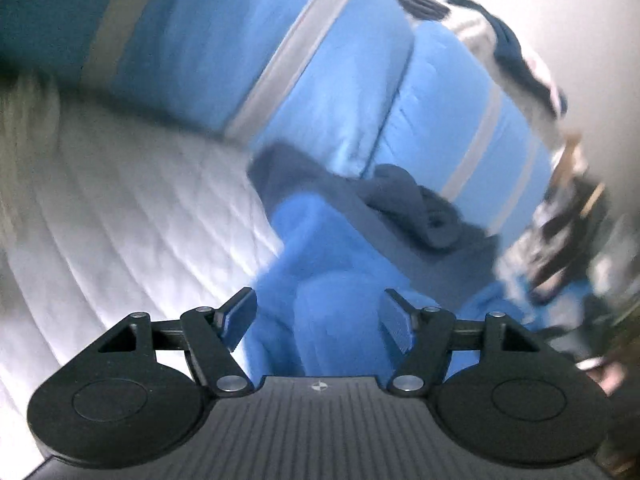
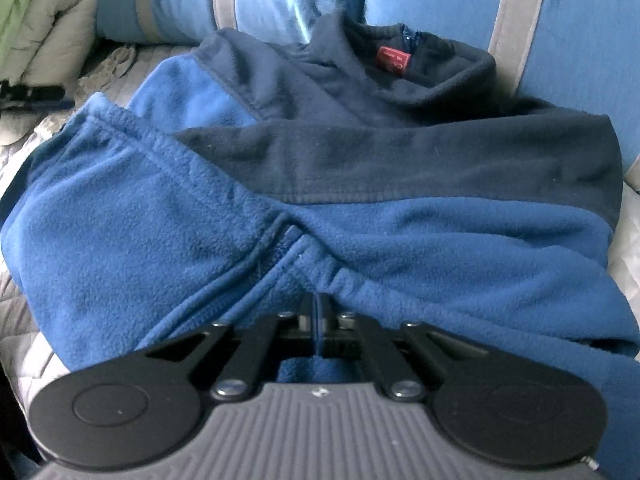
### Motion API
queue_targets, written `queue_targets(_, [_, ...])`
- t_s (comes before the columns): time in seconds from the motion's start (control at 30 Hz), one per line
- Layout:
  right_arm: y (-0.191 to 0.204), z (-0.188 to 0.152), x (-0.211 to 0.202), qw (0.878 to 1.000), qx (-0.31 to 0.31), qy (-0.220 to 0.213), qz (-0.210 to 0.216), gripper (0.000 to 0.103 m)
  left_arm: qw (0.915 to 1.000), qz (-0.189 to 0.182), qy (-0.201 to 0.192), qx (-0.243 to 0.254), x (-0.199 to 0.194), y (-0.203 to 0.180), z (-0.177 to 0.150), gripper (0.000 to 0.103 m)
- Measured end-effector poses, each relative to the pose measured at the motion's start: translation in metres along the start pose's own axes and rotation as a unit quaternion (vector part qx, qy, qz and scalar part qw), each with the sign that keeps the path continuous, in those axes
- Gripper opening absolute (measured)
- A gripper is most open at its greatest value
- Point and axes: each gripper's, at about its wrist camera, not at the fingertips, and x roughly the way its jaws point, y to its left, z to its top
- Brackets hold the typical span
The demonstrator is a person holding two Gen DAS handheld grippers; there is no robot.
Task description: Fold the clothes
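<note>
Left gripper [image 1: 318,320] hangs with its jaws spread and nothing between them, above the blue fleece [image 1: 320,248] lying on a white quilt [image 1: 132,208] (this view is badly blurred). Striped blue pillows [image 1: 348,80] sit behind.

Right gripper [image 2: 319,312] is clamped on a bunched hem of the fleece [image 2: 280,208], whose navy collar with a red tag [image 2: 393,59] lies against the pillows [image 2: 580,40].

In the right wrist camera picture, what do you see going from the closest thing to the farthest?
Right gripper pinching the bright blue hem → blue fleece jacket → its navy collar with the red tag → blue and grey striped pillows at the back.
</note>
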Motion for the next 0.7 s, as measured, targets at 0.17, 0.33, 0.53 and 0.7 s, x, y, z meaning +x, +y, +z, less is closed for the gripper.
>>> queue_targets(0.17, [0.002,0.002,0.001,1.0,-0.004,0.003,-0.004,0.015,0.9947,-0.087,0.009,-0.054,0.019,0.024,-0.012,0.067])
queue_targets(0.33, [0.002,0.003,0.002,1.0,-0.003,0.004,-0.004,0.015,0.9903,-0.125,0.02,-0.058,0.038,0.026,-0.008,0.067])
queue_targets(0.53, [0.0,0.003,0.002,1.0,0.003,0.002,0.001,0.015,0.9834,-0.151,0.026,-0.097,0.055,0.042,-0.01,0.049])
queue_targets(0.7, [-0.002,0.002,0.003,1.0,0.005,-0.001,0.005,0.015,0.9876,-0.133,0.006,-0.084,0.041,0.031,-0.006,0.019])
